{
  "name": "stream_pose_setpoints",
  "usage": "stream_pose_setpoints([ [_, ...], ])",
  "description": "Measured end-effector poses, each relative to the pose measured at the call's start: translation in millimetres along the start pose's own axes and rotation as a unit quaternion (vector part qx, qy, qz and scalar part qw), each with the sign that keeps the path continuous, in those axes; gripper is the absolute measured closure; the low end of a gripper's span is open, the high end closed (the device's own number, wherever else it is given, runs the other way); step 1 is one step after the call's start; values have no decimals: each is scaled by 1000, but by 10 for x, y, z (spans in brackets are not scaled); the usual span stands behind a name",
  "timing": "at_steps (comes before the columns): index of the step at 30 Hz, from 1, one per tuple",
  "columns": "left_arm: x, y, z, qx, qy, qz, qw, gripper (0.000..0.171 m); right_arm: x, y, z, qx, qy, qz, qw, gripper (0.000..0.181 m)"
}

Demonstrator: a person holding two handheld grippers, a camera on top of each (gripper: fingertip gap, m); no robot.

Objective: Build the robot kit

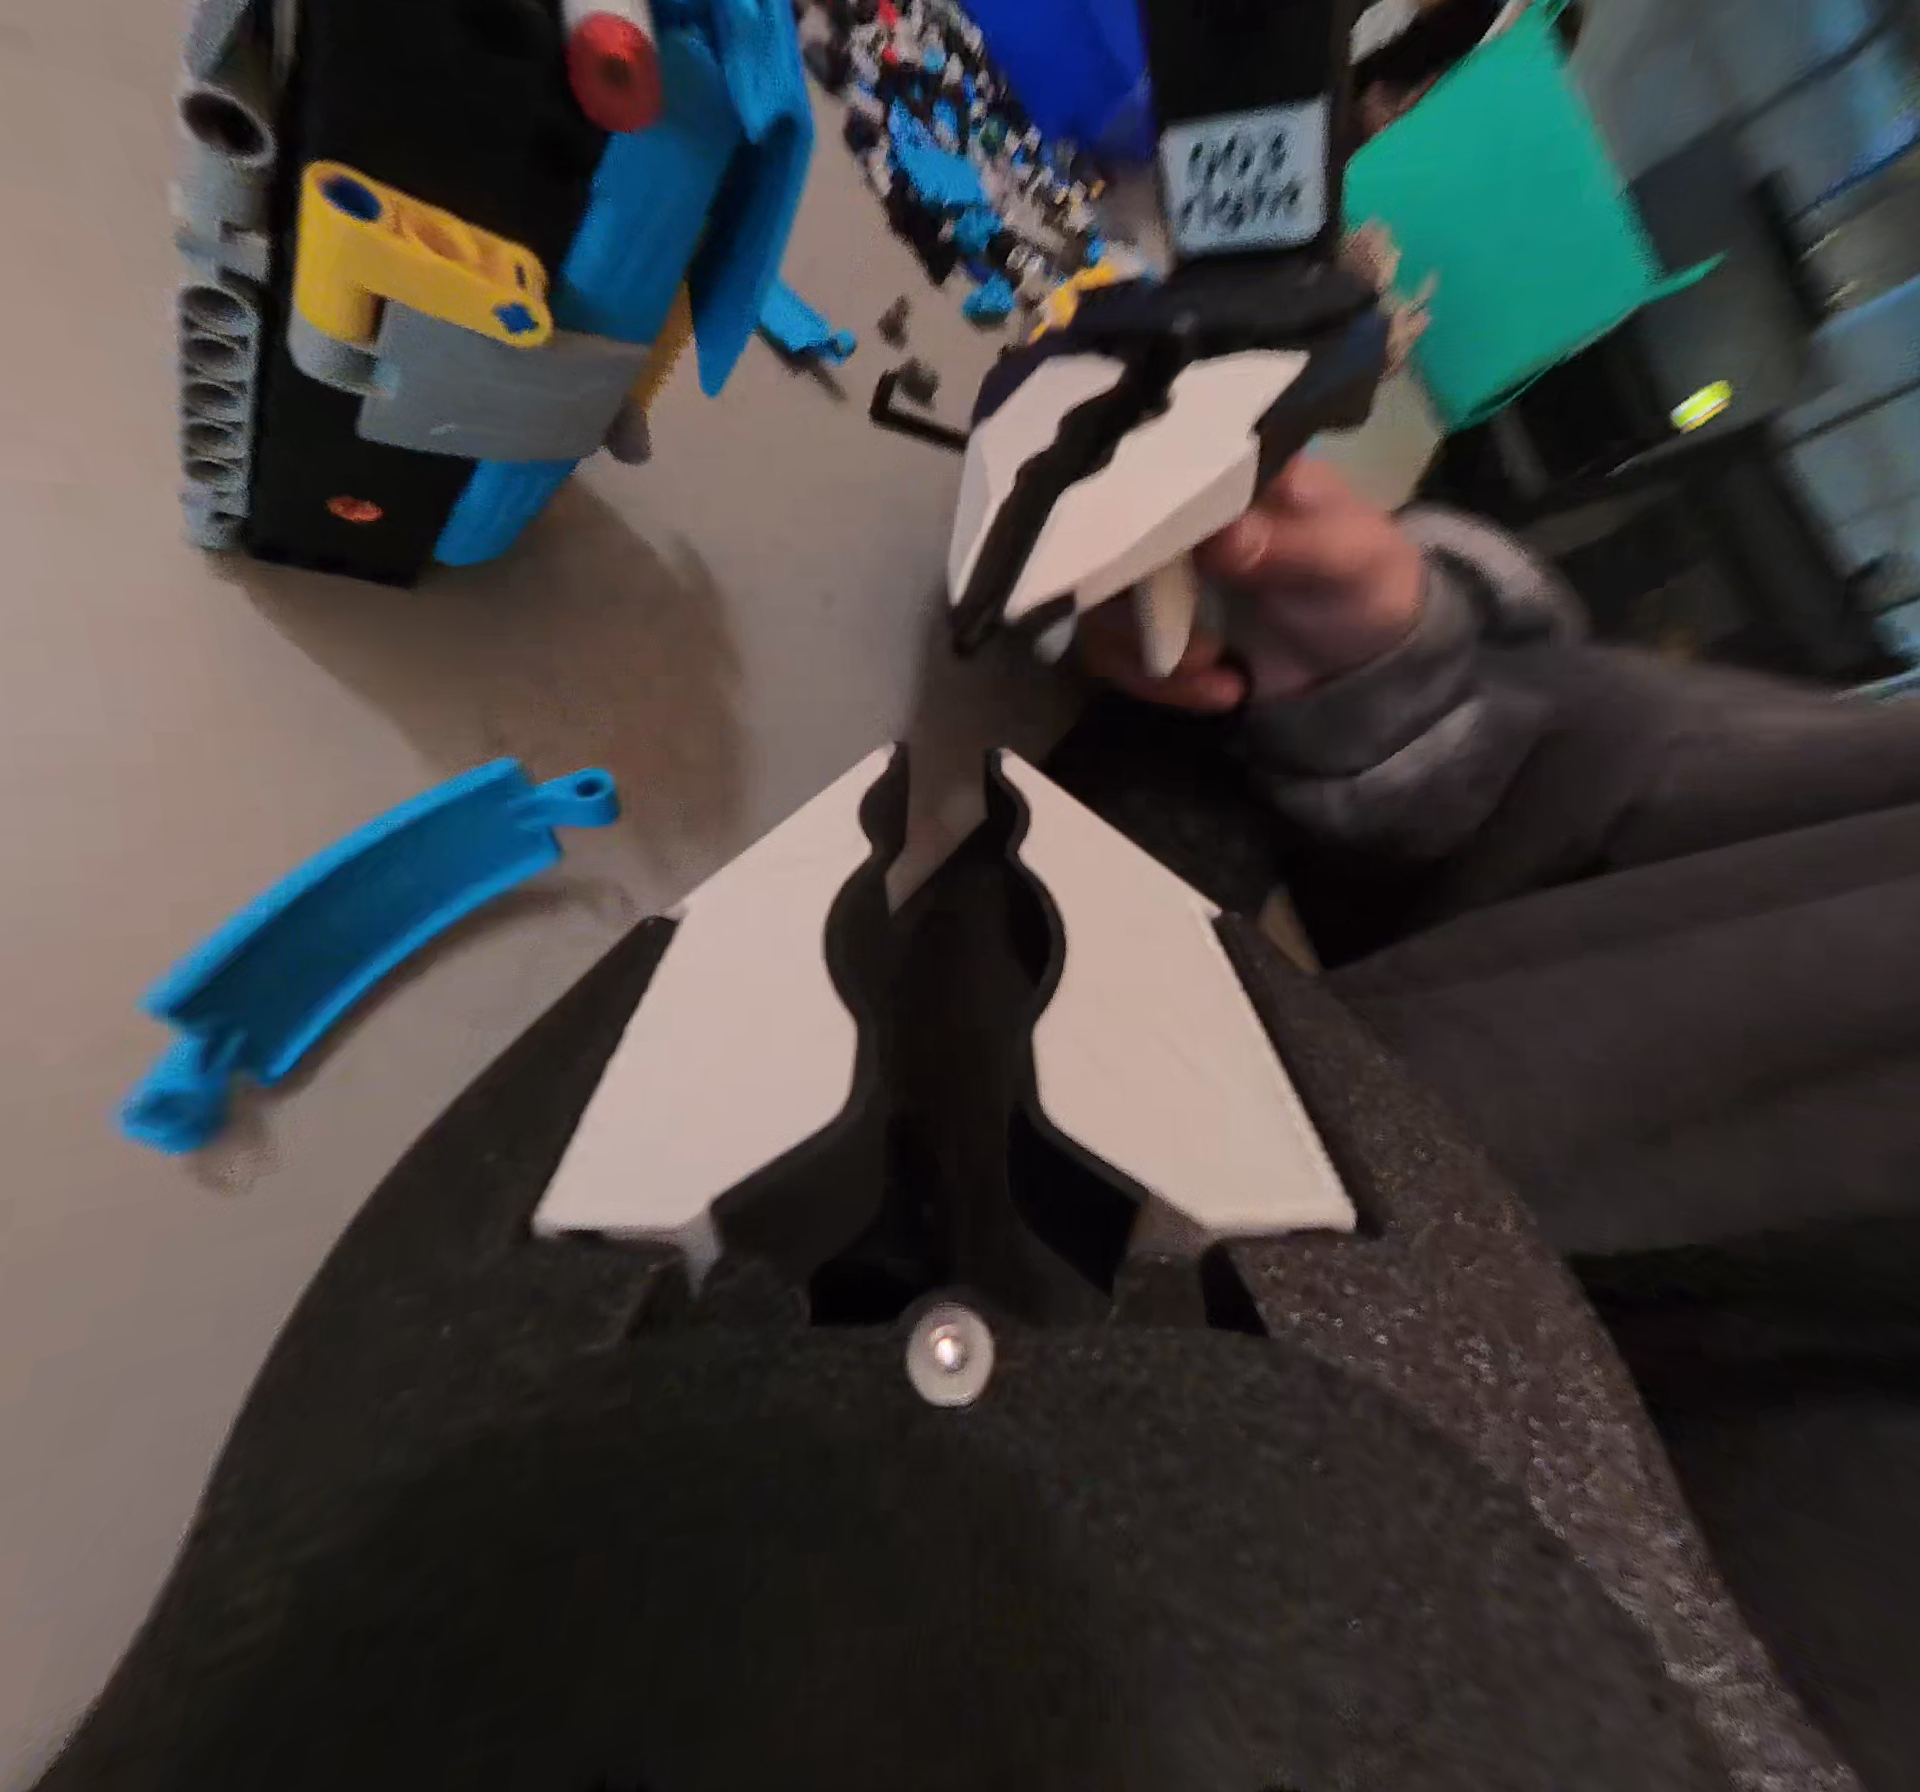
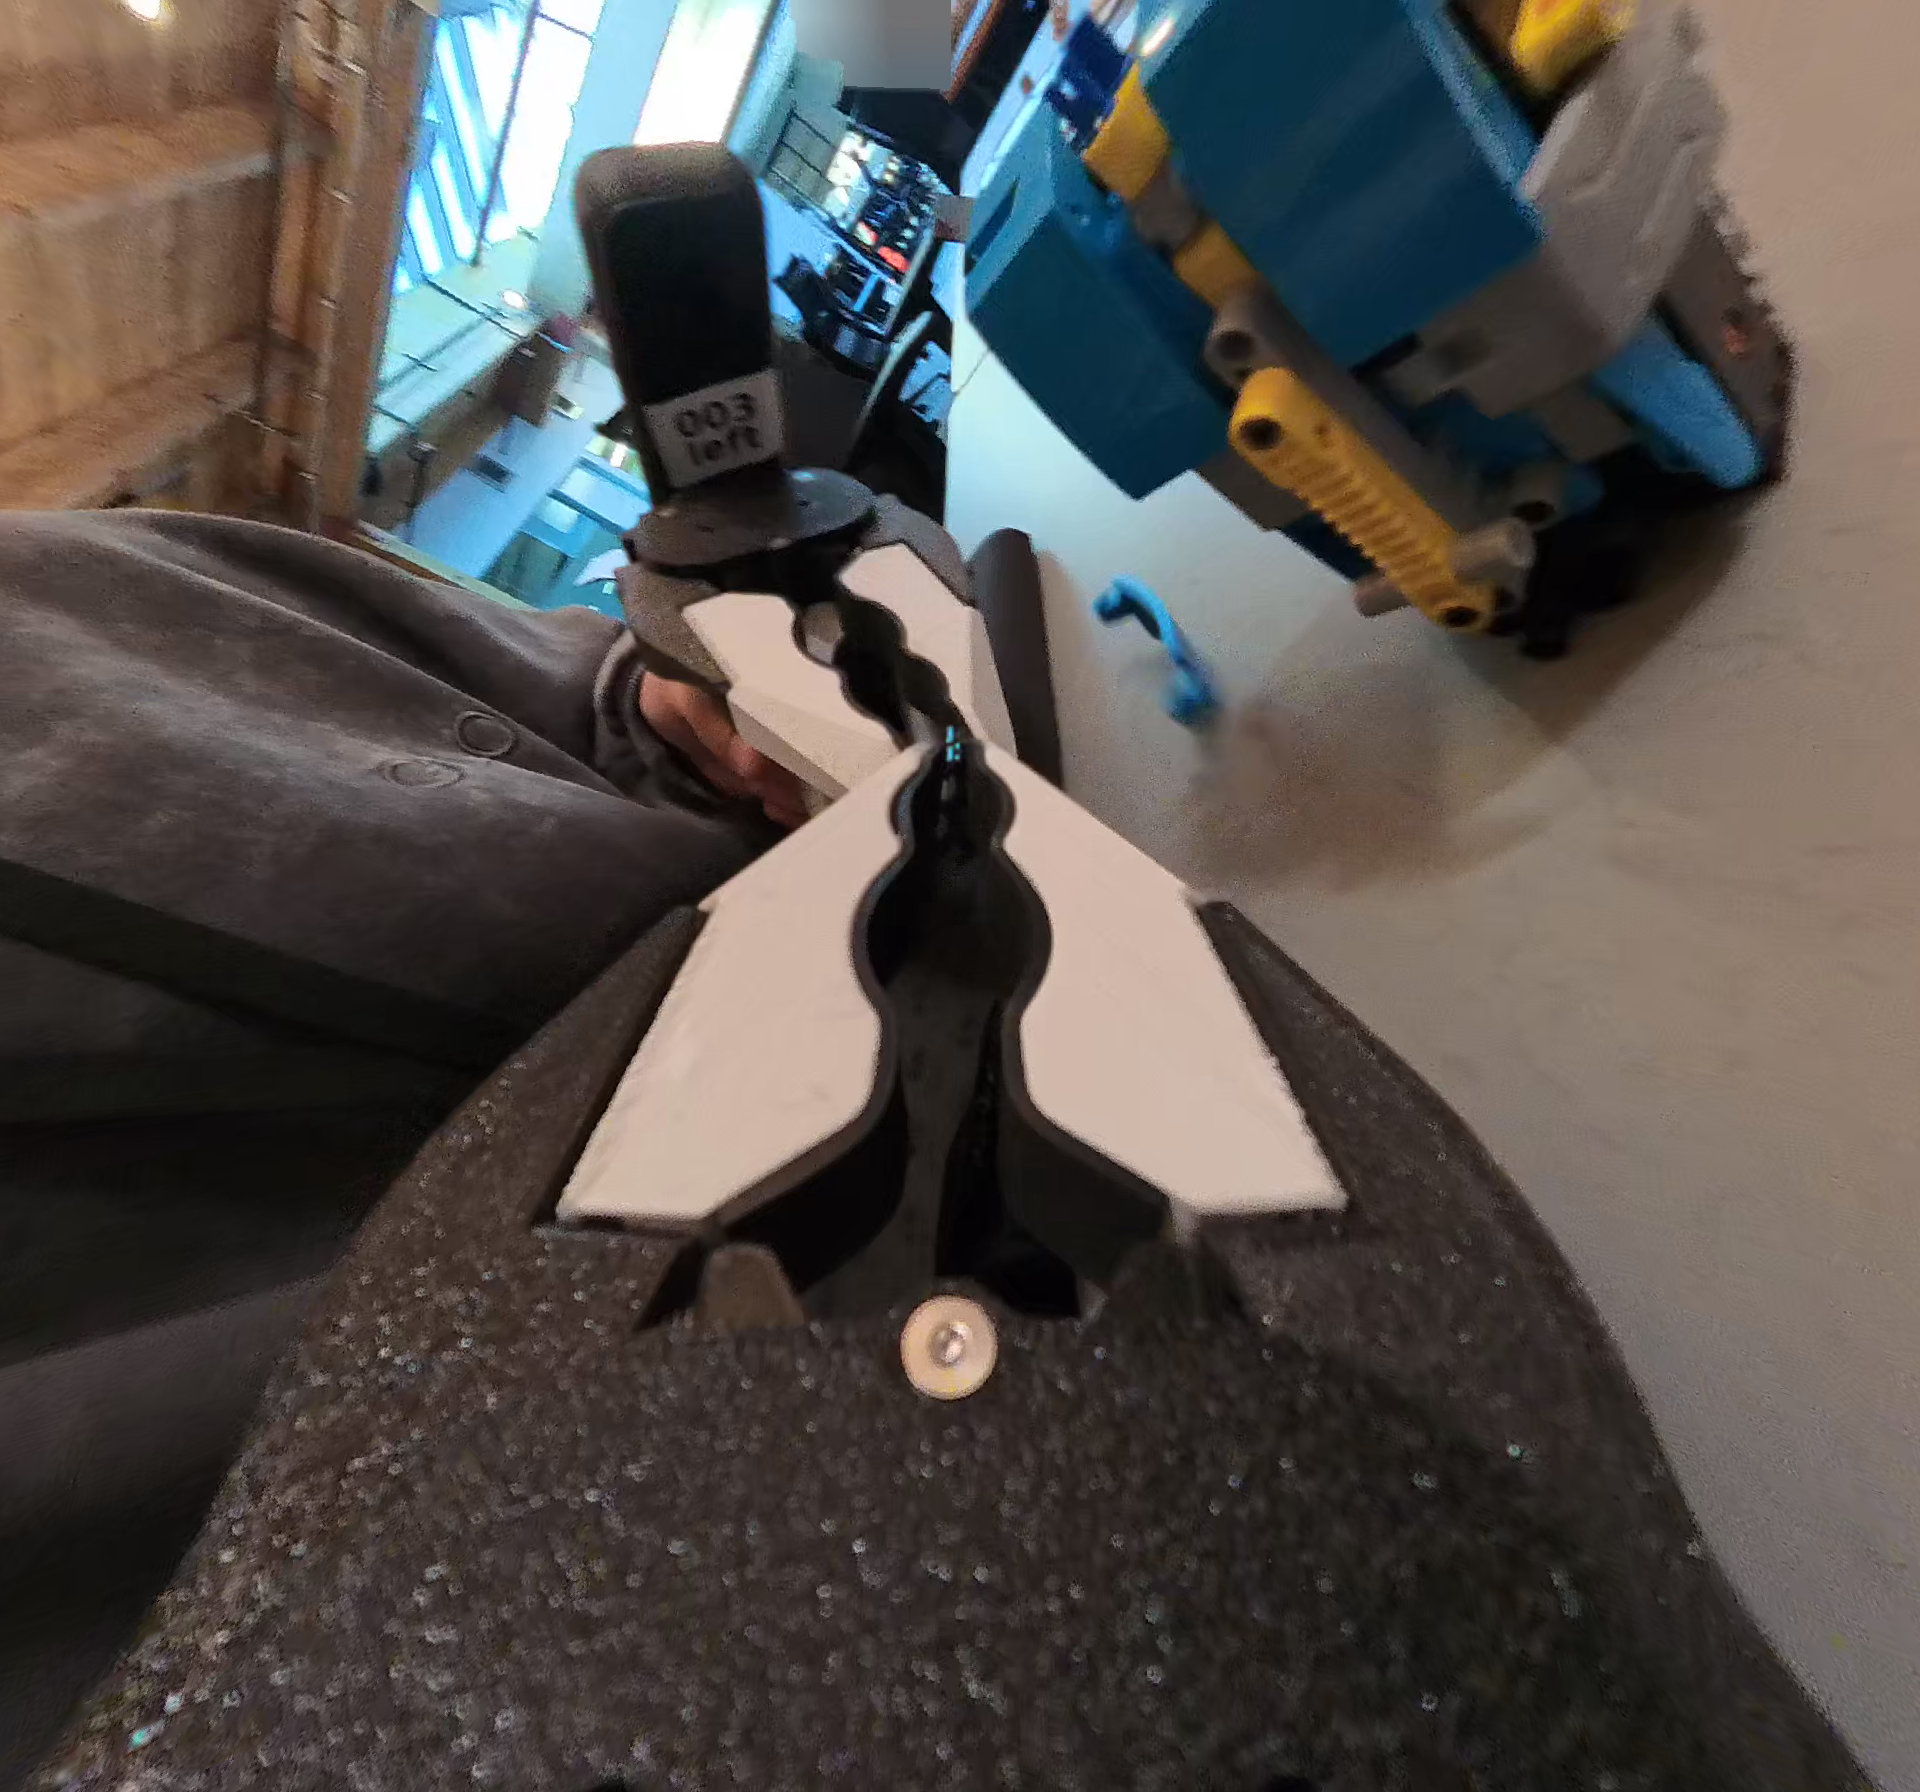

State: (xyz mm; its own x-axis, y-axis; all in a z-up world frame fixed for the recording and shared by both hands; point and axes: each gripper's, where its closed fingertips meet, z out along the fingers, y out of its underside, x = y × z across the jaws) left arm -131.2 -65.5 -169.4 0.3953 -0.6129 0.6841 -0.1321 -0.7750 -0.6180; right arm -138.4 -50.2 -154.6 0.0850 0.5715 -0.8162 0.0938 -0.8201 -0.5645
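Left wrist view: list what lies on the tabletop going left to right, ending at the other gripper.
Blue curved track piece → black, blue and grey brick-built model with a yellow beam on its side → small dark loose parts → right gripper, held in a hand above the table.

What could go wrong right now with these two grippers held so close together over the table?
1. The left gripper and right gripper sit tip to tip, both nearly closed and empty; a small drift could knock their fingers together.
2. Both views are motion-blurred, so aim at the curved blue piece may be poor.
3. The blue, black and yellow brick model stands close by; a wide swing might hit it.
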Motion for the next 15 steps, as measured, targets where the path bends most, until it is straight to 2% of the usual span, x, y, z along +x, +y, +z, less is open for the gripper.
stream_pose_setpoints([
  [2, -104, 64, -71, -25, -53, 64, 996, 152, 68, -12, -130, -1, 27, -20, 999, 178],
  [5, -286, -4, -321, -34, -136, 170, 975, 150, 263, -13, -310, -2, 91, -44, 995, 177],
  [9, -691, -43, -714, -78, -236, 255, 934, 142, 248, -18, -297, 3, 69, -29, 997, 177],
  [12, -829, 54, -845, -134, -226, 353, 898, 142, 238, 9, -251, -8, 65, -35, 997, 177],
  [15, -870, 161, -854, -183, -179, 475, 842, 141, 230, 18, -241, -11, 65, -42, 997, 177],
])
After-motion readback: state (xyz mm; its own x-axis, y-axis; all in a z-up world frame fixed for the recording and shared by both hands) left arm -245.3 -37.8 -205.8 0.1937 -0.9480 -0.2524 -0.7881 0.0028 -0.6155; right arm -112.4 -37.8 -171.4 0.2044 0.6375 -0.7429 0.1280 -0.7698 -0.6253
